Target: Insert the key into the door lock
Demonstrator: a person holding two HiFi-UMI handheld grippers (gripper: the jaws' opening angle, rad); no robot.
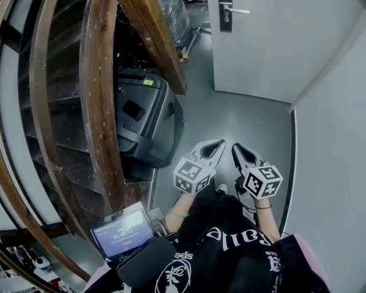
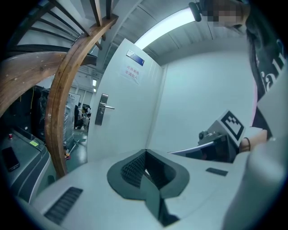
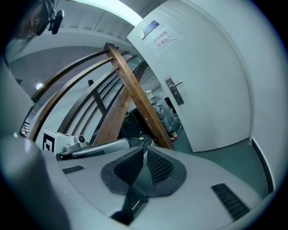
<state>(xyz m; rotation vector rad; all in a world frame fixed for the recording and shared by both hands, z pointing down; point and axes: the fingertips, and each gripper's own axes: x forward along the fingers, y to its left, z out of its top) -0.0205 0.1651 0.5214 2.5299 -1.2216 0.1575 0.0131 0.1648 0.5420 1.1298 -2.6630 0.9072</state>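
Black top (image 1: pixel 231 260), white lettering (image 1: pixel 237 237), grey left hand-held gripper (image 1: pixel 219 143), grey right hand-held gripper (image 1: pixel 235 147), checkered marker cubes (image 1: pixel 192 175)

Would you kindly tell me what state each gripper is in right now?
Left gripper: tongs closed, tips together, nothing clearly held.
Right gripper: tongs closed, tips together, nothing clearly held.

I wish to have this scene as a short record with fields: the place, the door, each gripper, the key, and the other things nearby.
place: grey floor beside a wooden staircase
door: white door, metal handle near its left edge
left gripper: left gripper, jaws together, apart from the door
right gripper: right gripper, jaws together, beside the left one
key: none to be made out in either gripper view
other: dark machine under the staircase; lit screen by the person
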